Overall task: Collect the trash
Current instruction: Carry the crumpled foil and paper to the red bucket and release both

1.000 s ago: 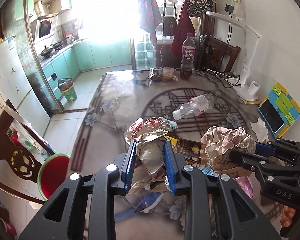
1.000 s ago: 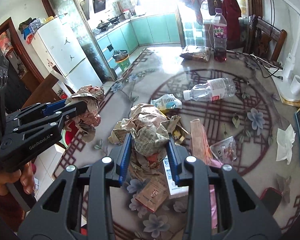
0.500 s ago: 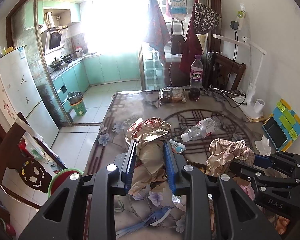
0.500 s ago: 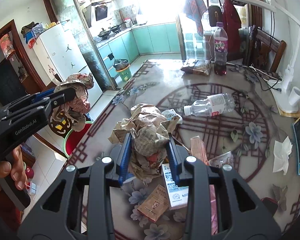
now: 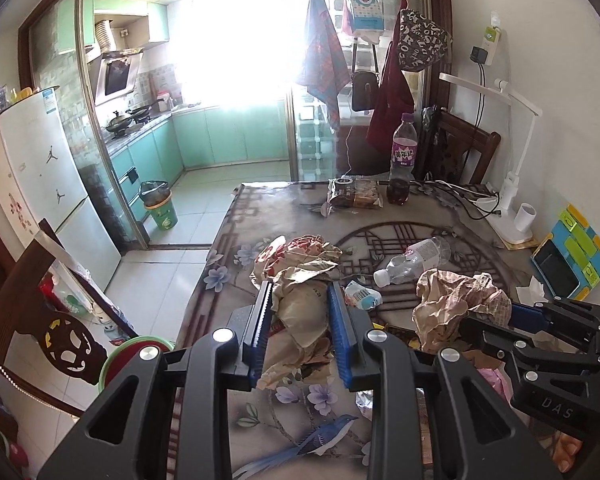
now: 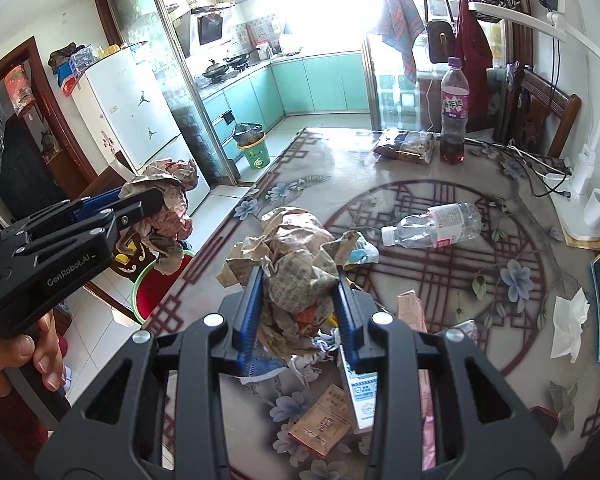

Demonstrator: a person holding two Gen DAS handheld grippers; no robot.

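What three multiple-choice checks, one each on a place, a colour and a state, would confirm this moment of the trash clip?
1. Where does the clear empty plastic water bottle lie?
A. On its side on the flower-patterned table
B. Upright beside the white lamp
C. In the green bin

2. What colour are the ribbed pads of the left tongs?
A. Red
B. Blue
C. Yellow

3. What is the state of the right tongs?
A. Open over bare table
B. Shut on the purple drink bottle
C. Shut on a wad of crumpled brown printed paper

Answers:
1 A: the bottle lies flat on the table's round lattice pattern.
2 B: both pads show blue against the black frame.
3 C: the pads press the paper wad from both sides.
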